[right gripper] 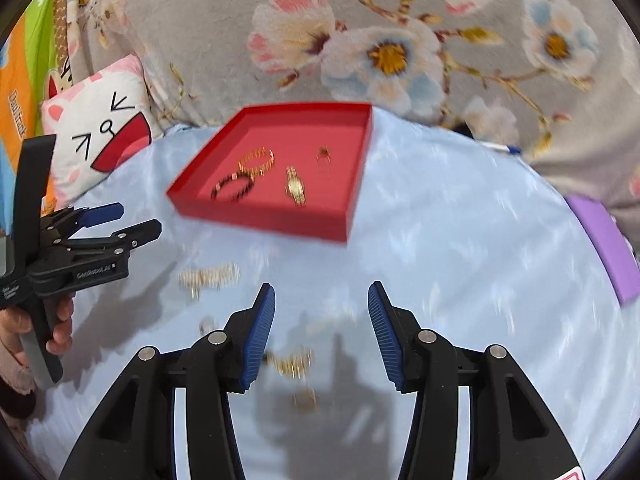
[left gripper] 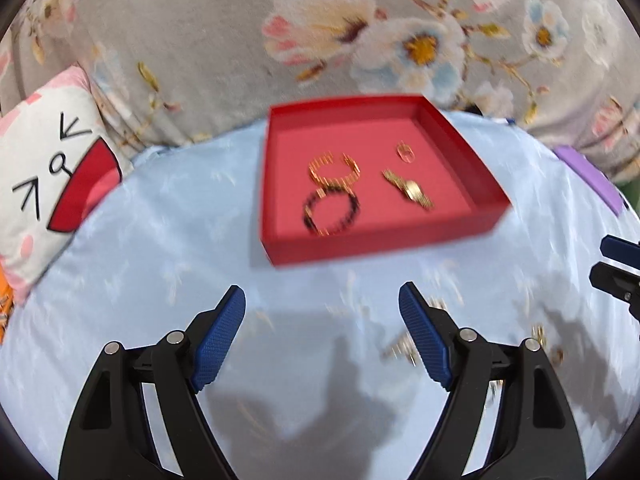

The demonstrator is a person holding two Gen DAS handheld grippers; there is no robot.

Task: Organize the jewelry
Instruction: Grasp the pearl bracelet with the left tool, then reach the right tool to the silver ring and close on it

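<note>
**Handling small gold pieces on soft blue cloth**

Sorting has begun: the shallow red cardboard tray (left gripper: 452,152) already holds a gold link bracelet (left gripper: 334,168), a black beaded bracelet (left gripper: 330,210), a small gold wristwatch (left gripper: 408,188) and what looks like a thin gold ring or earring (left gripper: 405,152), though blur leaves that one uncertain. More loose gold jewelry (right gripper: 208,276) lies on the pale blue satin-covered table (right gripper: 460,240), near the front, with another gold cluster (right gripper: 292,364) just by the right gripper (right gripper: 322,320).

Both grippers are empty. The left gripper (left gripper: 322,328) stands with its blue fingers (left gripper: 220,336) wide; the right one is moderately apart.

These pieces should be light, limp and slippery, and chains will likely sag and slide off a loose pinch. Gripping across a bunched section, or the stiffer body of a piece, seems safest; the soft cloth may wrinkle up into the fingers.

Open room is good between the tray's near wall and the grippers. The table's curved edge falls away at the right, where a purple flat box (right gripper: 604,244) sits, and a white cartoon-face cushion (right gripper: 100,136) borders the left.
</note>
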